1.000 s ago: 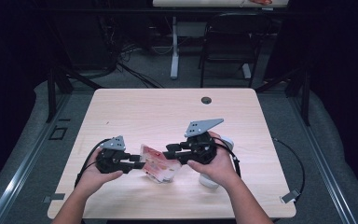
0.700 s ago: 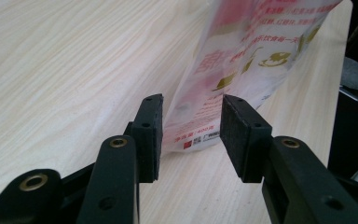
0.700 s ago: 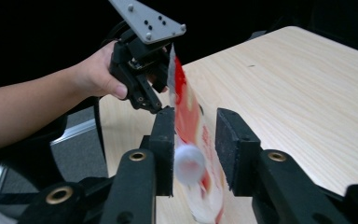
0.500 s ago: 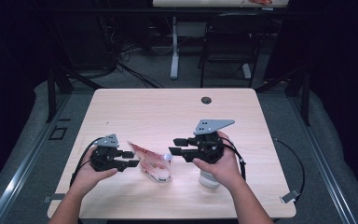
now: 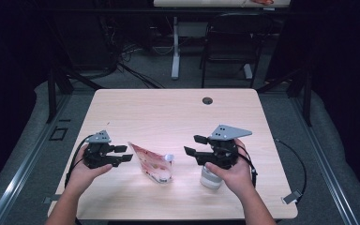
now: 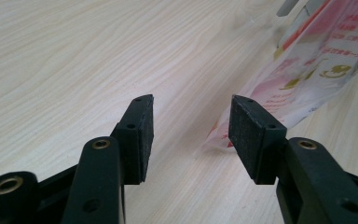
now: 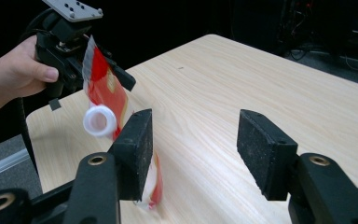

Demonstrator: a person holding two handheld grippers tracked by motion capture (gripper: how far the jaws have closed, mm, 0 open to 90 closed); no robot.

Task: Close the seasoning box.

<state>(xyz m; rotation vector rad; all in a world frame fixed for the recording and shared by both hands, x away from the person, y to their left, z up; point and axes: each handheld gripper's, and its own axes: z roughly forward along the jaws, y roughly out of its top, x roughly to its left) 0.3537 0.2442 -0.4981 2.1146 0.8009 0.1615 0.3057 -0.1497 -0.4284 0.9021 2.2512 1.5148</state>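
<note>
Dark floor, cables and a black chair (image 5: 227,44) lie beyond the far edge of the pale wooden table (image 5: 168,112) where I work. Between my two hands a red and white spouted pouch (image 5: 151,162) sits on the wood near the front edge, leaning, with its white spout (image 5: 168,157) turned toward my right side.

My left gripper (image 5: 124,153) is at the left of the pouch, just beside its near corner. Its jaws have just been opening and now stand apart; in the left gripper view the pouch (image 6: 307,65) lies ahead and to the right of the pads, clear of both, with bare wood between them. So this gripper is released and holds nothing.

My right gripper (image 5: 193,145) hovers to the right of the pouch, apart from it. Its jaws have also just been opening and are spread wide, empty; in the right gripper view the pouch (image 7: 103,84) stands beyond the left pad, its spout (image 7: 99,121) facing me, and my left hand (image 7: 14,74) with its gripper is behind it.

A small white container (image 5: 209,177) stands on the table under my right hand (image 5: 232,174).
</note>
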